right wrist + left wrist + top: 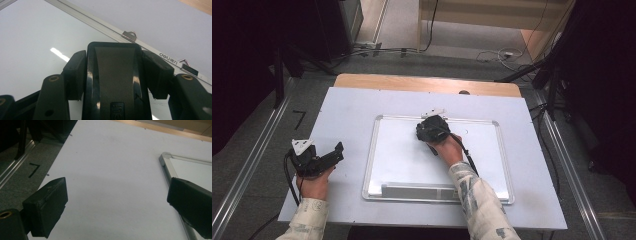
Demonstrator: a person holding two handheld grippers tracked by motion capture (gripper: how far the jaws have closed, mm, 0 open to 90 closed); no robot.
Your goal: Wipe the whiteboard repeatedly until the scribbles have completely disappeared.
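A white board with a silver frame lies flat on the pale table. My right gripper is over the board's far middle part, close to its top rail. In the right gripper view its jaws are shut on a black whiteboard eraser, one pad pressing each long side, with the eraser pointing toward the top rail. My left gripper rests on the table left of the board. Its jaws stand wide open with nothing between them, and the board's near-left corner lies just beyond the right jaw.
A grey tray strip runs along the board's near edge. Two metal hanger clips sit on the top rail. Bare table surface lies left of the board and beyond it. Cables trail over the floor past the table.
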